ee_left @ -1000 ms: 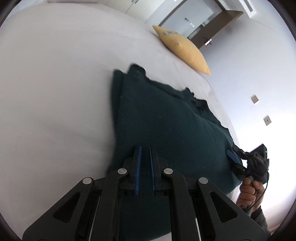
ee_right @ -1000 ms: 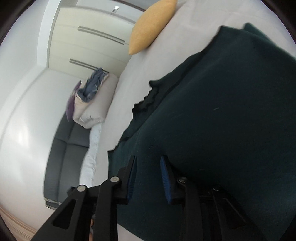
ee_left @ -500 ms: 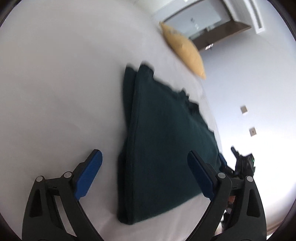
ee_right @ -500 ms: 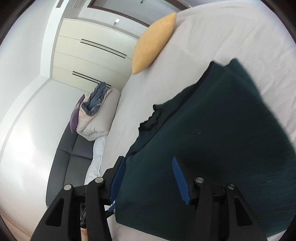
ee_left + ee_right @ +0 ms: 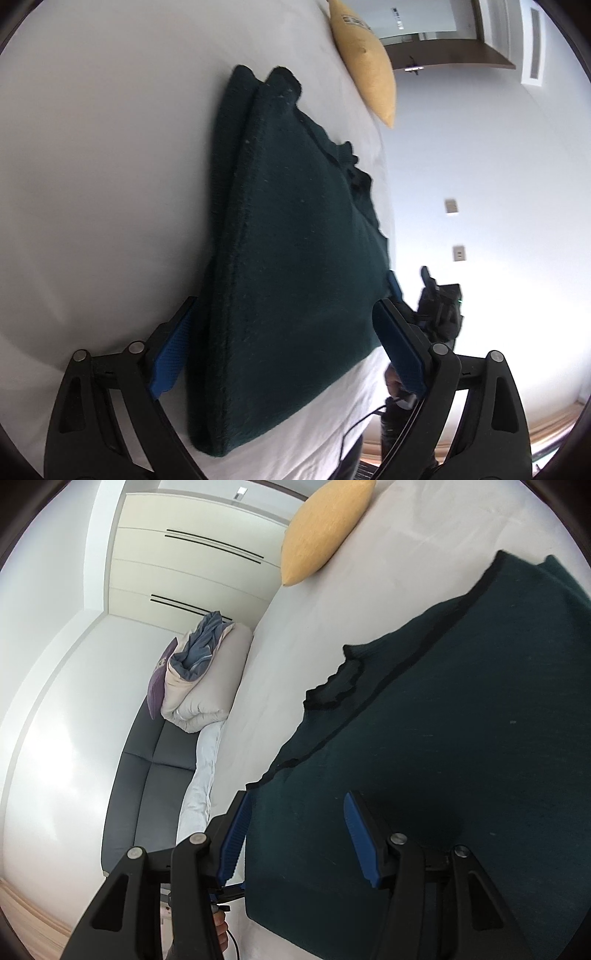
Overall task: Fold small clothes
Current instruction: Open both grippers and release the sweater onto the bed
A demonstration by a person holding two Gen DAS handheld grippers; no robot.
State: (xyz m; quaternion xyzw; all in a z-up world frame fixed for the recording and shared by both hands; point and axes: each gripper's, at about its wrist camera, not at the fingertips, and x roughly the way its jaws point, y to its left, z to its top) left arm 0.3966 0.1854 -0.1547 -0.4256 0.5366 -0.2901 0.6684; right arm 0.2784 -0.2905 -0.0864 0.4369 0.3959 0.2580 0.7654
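Both black plastic tongs, left (image 5: 284, 350) and right (image 5: 295, 834), carry ribbed blue pads (image 5: 171, 354), silver pivot screws (image 5: 398, 837) and triangular frame cut-outs.

Dark green garment (image 5: 295, 258), white bed (image 5: 92, 166), yellow pillow (image 5: 321, 528), blue-padded black tools.

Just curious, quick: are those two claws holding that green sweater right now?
Left gripper: open, just been opening, holding nothing.
Right gripper: open, released, green sweater lying free.
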